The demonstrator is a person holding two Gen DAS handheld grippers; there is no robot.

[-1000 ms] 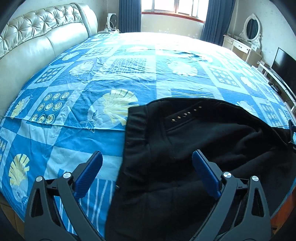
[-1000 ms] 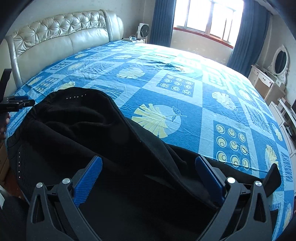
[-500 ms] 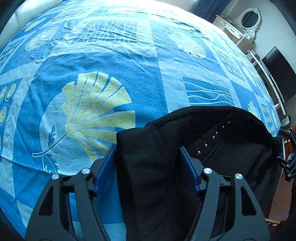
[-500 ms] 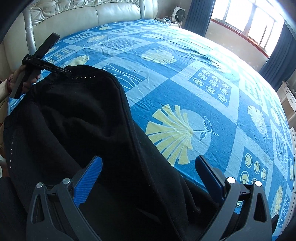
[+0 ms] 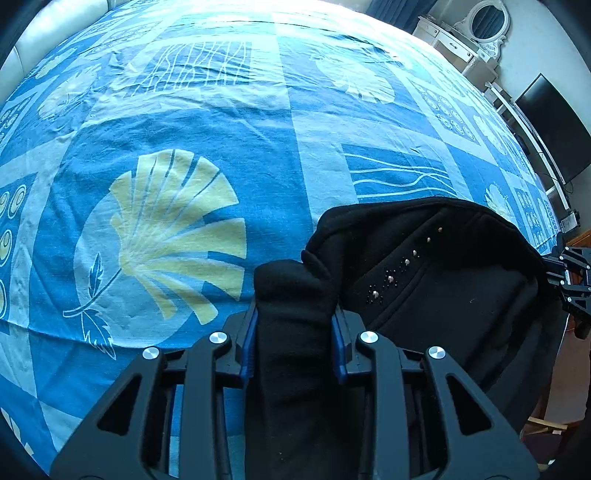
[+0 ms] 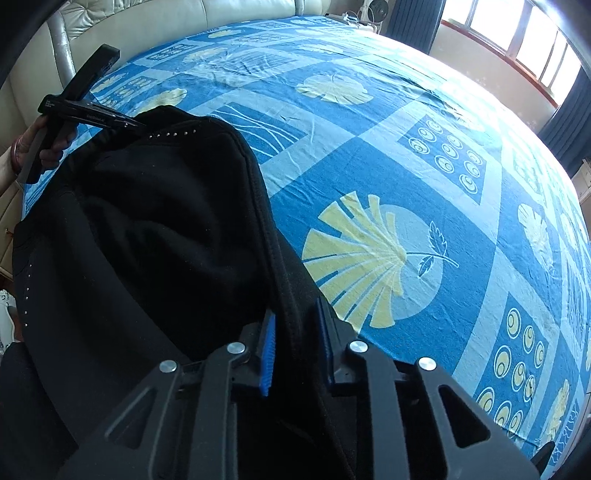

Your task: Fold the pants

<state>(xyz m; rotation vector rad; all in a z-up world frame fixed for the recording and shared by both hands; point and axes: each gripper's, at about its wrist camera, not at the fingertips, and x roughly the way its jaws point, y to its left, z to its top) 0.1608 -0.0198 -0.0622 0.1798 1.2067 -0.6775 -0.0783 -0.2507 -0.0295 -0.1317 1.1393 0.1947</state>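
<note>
Black pants (image 5: 424, 295) with a row of metal studs lie bunched at the near edge of the bed. In the left wrist view my left gripper (image 5: 293, 321) is closing, its blue pads (image 5: 249, 347) pressing a thick fold at the pants' left end. My right gripper (image 5: 570, 284) shows small at the far right. In the right wrist view my right gripper (image 6: 295, 332) is closing, pads (image 6: 269, 350) pinching a seamed edge of the pants (image 6: 147, 229). A hand (image 6: 37, 144) holds my left gripper (image 6: 92, 114) at the studded end.
The bed carries a blue sheet (image 5: 184, 184) with yellow shell prints, stretching far ahead of both grippers. A padded cream headboard (image 6: 147, 22) runs along one side. A white dressing table (image 5: 461, 48), a dark TV screen (image 5: 554, 129) and a window (image 6: 517, 44) lie beyond the bed.
Both grippers tipped down onto the pants' edge. The wide-open jaws came together, the left one first, and each now pinches black fabric.
</note>
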